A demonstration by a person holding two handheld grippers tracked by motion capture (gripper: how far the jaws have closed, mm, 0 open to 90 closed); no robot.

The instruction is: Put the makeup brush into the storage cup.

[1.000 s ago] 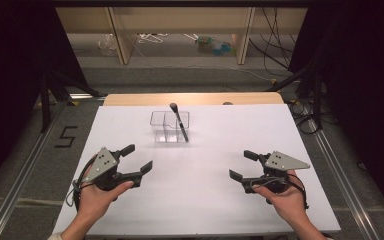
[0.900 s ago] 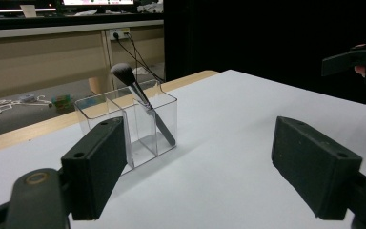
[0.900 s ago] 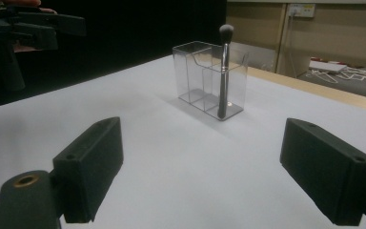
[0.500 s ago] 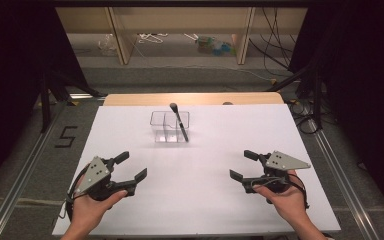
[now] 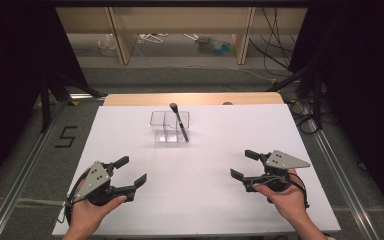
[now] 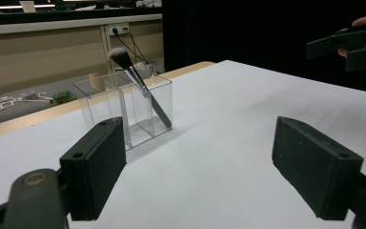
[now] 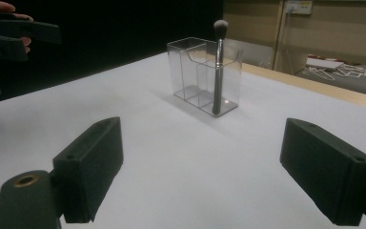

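Note:
A clear plastic organiser [image 5: 168, 126] with compartments stands on the white table [image 5: 205, 150] toward the back middle. A black makeup brush [image 5: 179, 121] leans in its right compartment, bristles up. The organiser [image 6: 124, 107] and brush [image 6: 140, 88] appear ahead in the left gripper view, and the organiser [image 7: 205, 76] with the brush [image 7: 218, 67] in the right gripper view. My left gripper [image 5: 131, 171] is open near the front left, holding nothing. My right gripper [image 5: 244, 164] is open at the front right, also holding nothing. Both sit well short of the organiser.
A wooden strip [image 5: 195, 98] edges the table's far side. Beyond it stand low shelves [image 5: 180, 30] with cables and small items on the floor. A number 5 [image 5: 66, 136] is marked on the floor at the left.
My left gripper has drawn back toward the front left edge of the table. The right gripper, organiser and brush have stayed put.

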